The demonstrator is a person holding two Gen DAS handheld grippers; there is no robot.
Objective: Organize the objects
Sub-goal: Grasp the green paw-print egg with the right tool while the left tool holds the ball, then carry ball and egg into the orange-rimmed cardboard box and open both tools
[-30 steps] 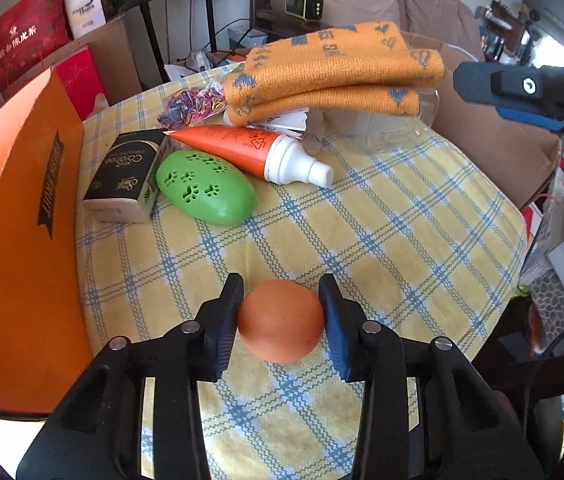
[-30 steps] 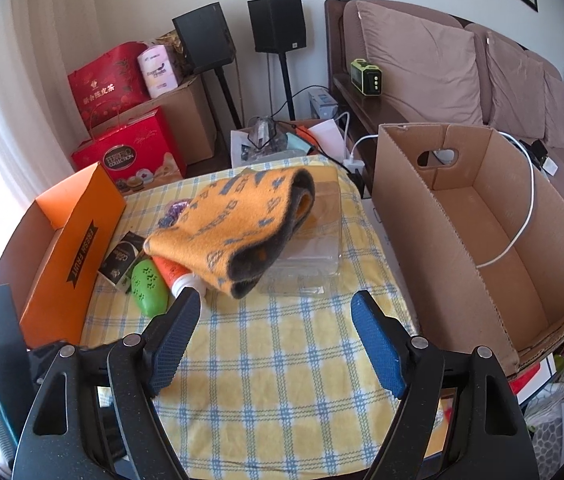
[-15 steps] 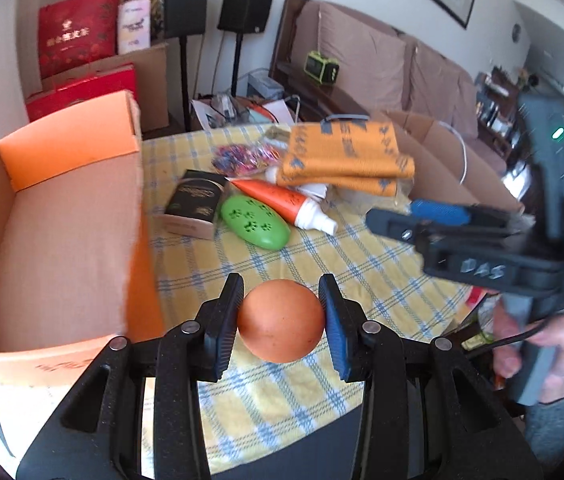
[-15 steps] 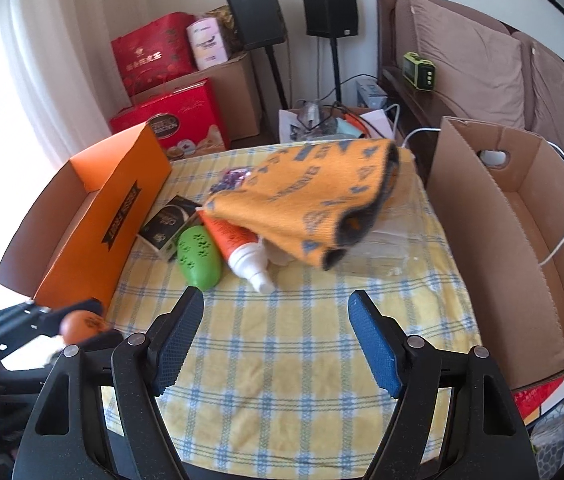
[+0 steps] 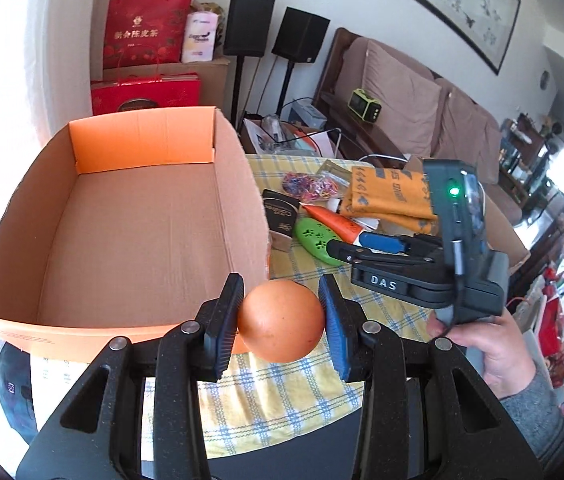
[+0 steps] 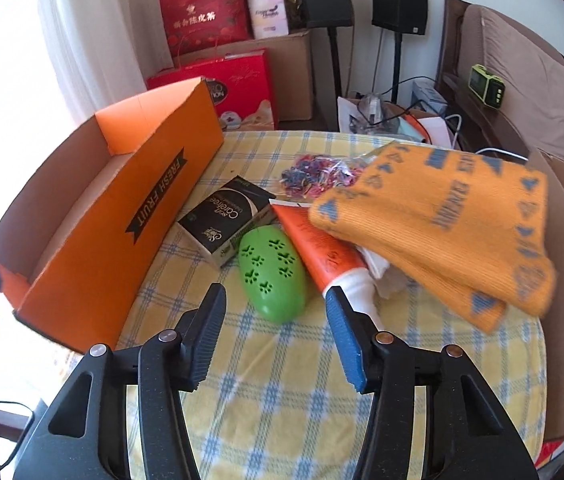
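Orange ball [image 5: 281, 327], round and smooth, sits clamped between the two pads of the left gripper [image 5: 282, 322], which grasps it from both sides. Just beyond and to the left of this claw stands an open orange cardboard box [image 5: 138, 236] with a bare brown floor; the ball hangs near the box's near right corner, above the edge of the yellow checked tablecloth [image 5: 282, 396].

To the right of the left claw, a hand [image 5: 493, 350] in a grey sleeve holds the right gripper [image 6: 274, 316]. Its jaws are closing and nothing lies between them yet. Directly ahead of its fingertips lies a green oval case with paw-print holes [image 6: 274, 276], on its side on the cloth. Touching the case on the right is an orange tube with a white cap [image 6: 321, 252], the cap close to the right fingertip. Left of the case lies a black carton [image 6: 228, 216]. Farther ahead rests a bag of colourful rubber bands [image 6: 313, 172]. Up and to the right of the claw, a folded orange cloth with blue markings [image 6: 449, 228] covers the tube's far end.
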